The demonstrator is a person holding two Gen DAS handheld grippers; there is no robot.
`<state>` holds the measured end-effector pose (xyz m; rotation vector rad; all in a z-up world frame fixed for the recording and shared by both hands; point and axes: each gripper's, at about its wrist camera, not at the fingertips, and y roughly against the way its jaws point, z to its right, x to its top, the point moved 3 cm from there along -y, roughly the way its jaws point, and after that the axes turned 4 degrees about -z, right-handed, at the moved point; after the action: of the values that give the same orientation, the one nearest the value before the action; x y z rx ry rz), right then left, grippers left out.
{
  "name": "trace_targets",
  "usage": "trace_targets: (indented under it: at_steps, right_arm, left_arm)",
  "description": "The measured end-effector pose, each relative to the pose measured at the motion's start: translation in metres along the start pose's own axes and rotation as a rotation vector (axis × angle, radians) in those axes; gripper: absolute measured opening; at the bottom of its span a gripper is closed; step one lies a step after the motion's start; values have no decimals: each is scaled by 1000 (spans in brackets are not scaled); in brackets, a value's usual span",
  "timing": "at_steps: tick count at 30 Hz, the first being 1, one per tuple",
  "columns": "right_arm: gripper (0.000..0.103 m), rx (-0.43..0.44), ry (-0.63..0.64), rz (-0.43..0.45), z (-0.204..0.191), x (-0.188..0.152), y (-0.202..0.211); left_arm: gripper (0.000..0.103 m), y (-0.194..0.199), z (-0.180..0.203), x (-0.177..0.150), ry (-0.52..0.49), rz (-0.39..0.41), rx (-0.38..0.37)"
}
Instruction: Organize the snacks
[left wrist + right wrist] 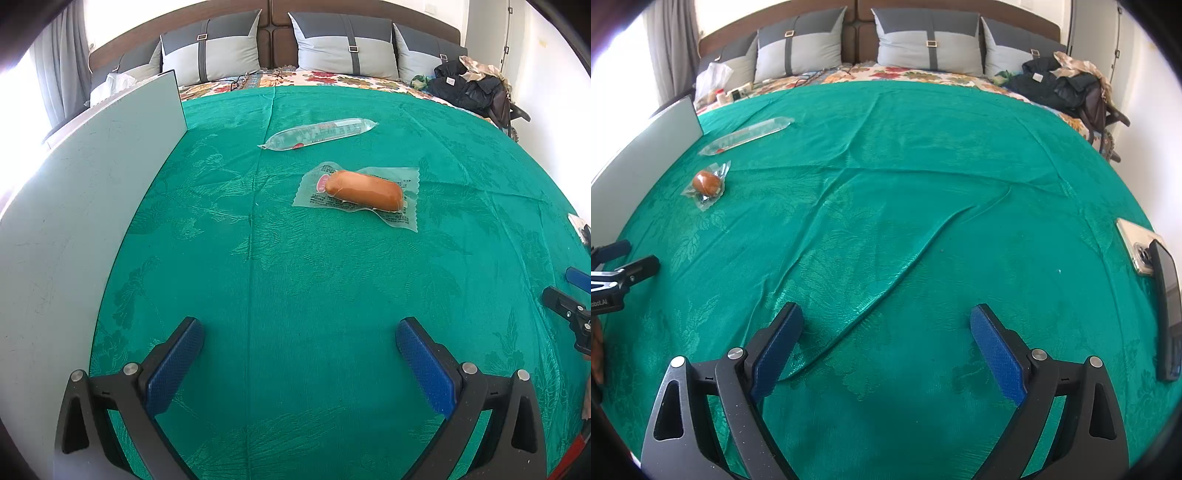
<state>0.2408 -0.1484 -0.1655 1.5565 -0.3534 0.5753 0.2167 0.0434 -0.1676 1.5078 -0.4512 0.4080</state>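
Two snacks lie on the green cloth [295,280]. One is an orange-brown sausage in a clear vacuum pack [364,190]; the other, just beyond it, is a long clear tube pack with red print [319,133]. My left gripper [299,328] hovers open over bare cloth, well short of the sausage, with nothing between its blue pads. In the right wrist view the sausage pack [707,182] and the tube pack [748,134] sit far off at the upper left. My right gripper [886,314] stands wide open above a fold in the cloth and holds nothing.
A white board [92,184] stands on edge along the cloth's left side. Two phones [1141,251] lie at the right edge. Pillows [343,48] and a pile of dark clothes [469,85] are on the bed behind. Each gripper shows at the other view's edge.
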Motion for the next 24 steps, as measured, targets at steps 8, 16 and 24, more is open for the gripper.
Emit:
trace_targets:
  at_steps: [8,16,24]
  right_arm:
    - [95,0,0,0,0,0,0]
    - [95,-1,0,0,0,0,1]
    - [95,3,0,1,-1,0,0]
  left_arm:
    - [103,0,0,0,0,0,0]
    - [103,0,0,0,-6,-2,-3]
    - [103,4,-7,-6,-22,-6,-13]
